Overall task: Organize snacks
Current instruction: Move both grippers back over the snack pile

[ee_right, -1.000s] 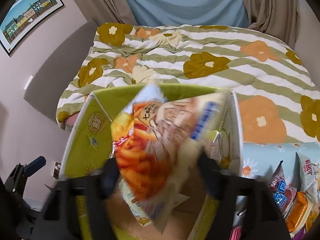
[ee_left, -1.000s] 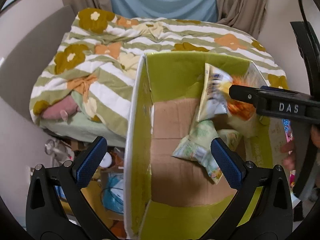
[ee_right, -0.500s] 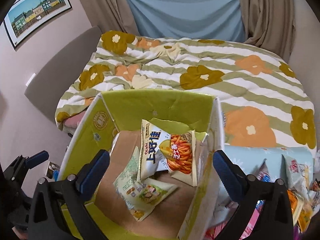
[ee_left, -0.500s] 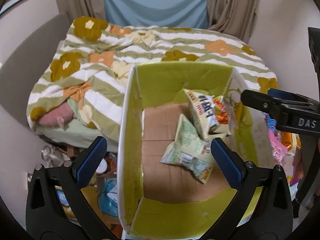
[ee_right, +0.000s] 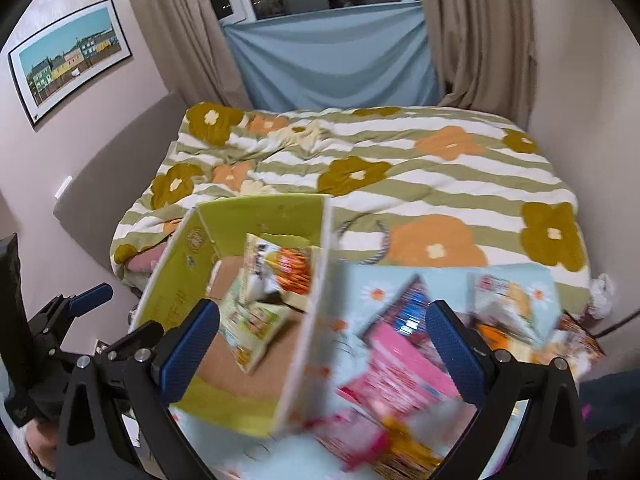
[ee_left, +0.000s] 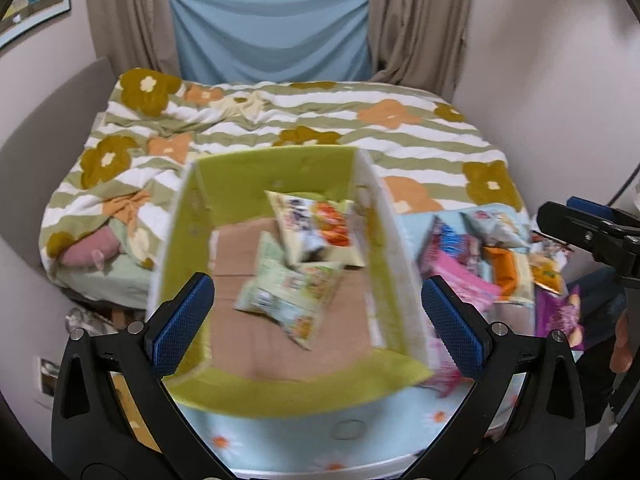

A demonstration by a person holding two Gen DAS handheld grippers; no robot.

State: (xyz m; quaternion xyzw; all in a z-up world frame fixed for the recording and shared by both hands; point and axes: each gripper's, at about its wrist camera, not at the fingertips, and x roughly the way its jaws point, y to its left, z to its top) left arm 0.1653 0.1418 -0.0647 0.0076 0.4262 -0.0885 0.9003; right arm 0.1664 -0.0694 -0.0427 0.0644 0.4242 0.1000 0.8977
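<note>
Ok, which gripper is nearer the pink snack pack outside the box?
Right. The right gripper hangs over the box wall with the pink snack pack just ahead of its right finger. The left gripper sits over the box, the pack beyond its right finger.

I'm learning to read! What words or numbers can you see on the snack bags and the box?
No text can be read for sure in these pictures.
Orange-and-white snack bag in the green box: dark print, too blurred to read.
Pale green snack bag: print too blurred.
Round stamp and lettering on the box's inner wall: too small and blurred.
Pink packet and the other snacks beside the box: smeared by motion.
</note>
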